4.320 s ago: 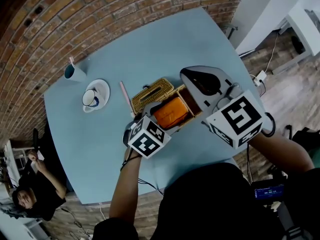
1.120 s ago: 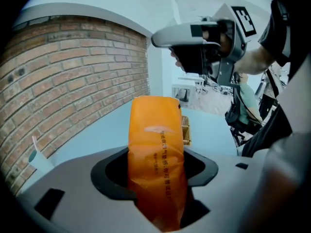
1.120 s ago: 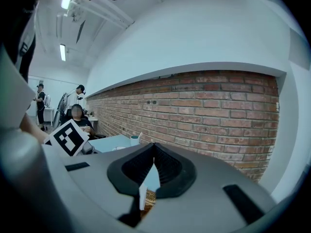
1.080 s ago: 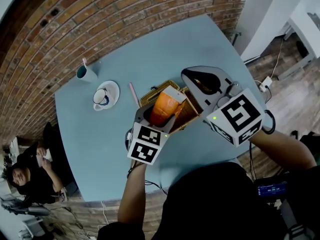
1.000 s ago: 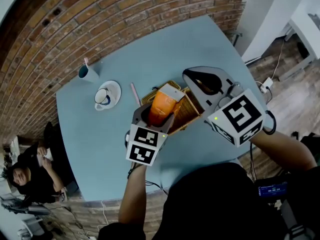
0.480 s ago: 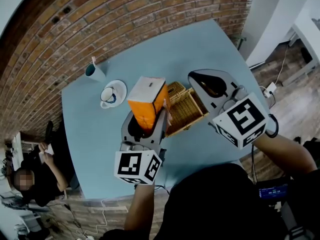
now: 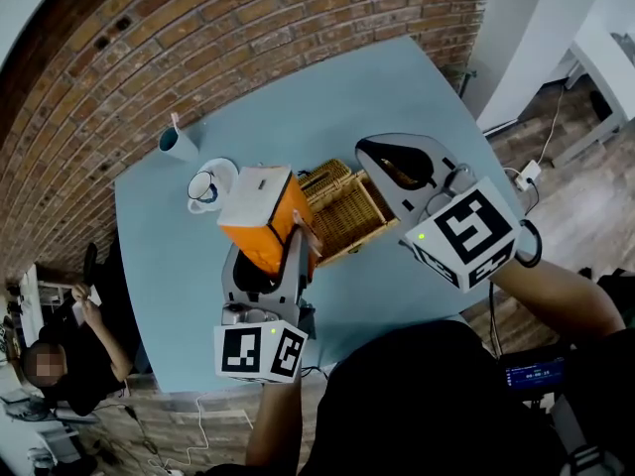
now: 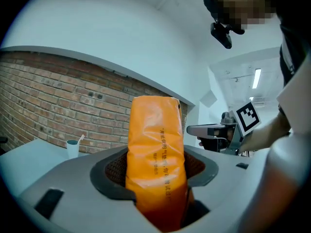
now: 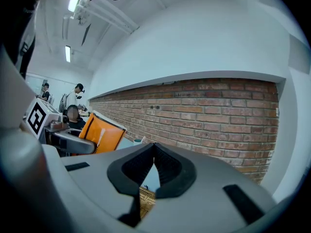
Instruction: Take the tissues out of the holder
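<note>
- The left tongs [image 8: 156, 178] are clenched on an orange pack of tissues [image 7: 258, 216]. The two jaws press on the pack from both sides, down near its bottom end.
- The pack stands up tall out of the left tongs. Its white top end faces up in the head view.
- The pack is out of the holder [image 7: 349, 216]. It hangs in the air over the desk [image 7: 347, 97], just to the left of the holder in the head view.
- The right tongs [image 9: 154, 152] are clenched, and the tips of the jaws meet with nothing between them.
- The right tongs sit by the right end of the holder. A bit of the woven holder shows low down in the gap behind the tips. I cannot tell if the tongs touch it.
- The holder is a brown woven box. It is open on top and sits on the light blue desk.
- A white cup [image 7: 201, 188] sits on a saucer [image 7: 226, 170], near the far side of the pack.
- A blue-green cup [image 7: 177, 143] with a stick in it stands a bit further off, near the brick wall [image 7: 198, 38].
- A person [image 7: 60, 365] sits past the left edge of the desk.
</note>
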### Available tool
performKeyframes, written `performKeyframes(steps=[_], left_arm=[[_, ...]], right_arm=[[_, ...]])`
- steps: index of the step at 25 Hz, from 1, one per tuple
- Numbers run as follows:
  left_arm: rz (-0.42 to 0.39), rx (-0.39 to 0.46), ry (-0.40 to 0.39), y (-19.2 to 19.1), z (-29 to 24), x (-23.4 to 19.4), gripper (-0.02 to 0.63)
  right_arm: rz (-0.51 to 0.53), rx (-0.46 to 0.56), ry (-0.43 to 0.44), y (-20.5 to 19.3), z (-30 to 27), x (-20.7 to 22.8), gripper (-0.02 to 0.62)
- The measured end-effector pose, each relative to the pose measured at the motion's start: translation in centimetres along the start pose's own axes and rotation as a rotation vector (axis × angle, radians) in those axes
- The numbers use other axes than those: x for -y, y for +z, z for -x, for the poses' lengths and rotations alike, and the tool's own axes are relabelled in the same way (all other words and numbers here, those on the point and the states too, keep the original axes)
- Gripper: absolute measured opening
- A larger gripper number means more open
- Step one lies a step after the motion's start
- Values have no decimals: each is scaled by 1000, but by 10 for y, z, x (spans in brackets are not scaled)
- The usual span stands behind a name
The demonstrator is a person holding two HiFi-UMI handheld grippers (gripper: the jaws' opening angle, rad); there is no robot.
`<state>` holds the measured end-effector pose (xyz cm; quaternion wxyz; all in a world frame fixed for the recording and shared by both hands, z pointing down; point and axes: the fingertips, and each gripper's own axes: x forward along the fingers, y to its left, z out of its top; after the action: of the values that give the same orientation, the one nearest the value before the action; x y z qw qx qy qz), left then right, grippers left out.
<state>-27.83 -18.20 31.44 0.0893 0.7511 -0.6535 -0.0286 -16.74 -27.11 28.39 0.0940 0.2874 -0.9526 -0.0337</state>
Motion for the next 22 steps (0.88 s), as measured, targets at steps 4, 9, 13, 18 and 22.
performKeyframes(steps=[4,9,13,18,22], left_arm=[[-24,36,21,11,4,7,270],[-59,47,27,19,12,19,270],[-76,53,32,24,17,34,270],[-88,62,35,28,22,54,270],[-111,67,40,33,30,81,270]], right_arm=[[7,12,9,1,8,1,3],[10,38,12,5,21,0,3],[18,54,19,10,35,3,3],[15,61,19,11,53,9,3],[2,70,18,12,78,16,3]])
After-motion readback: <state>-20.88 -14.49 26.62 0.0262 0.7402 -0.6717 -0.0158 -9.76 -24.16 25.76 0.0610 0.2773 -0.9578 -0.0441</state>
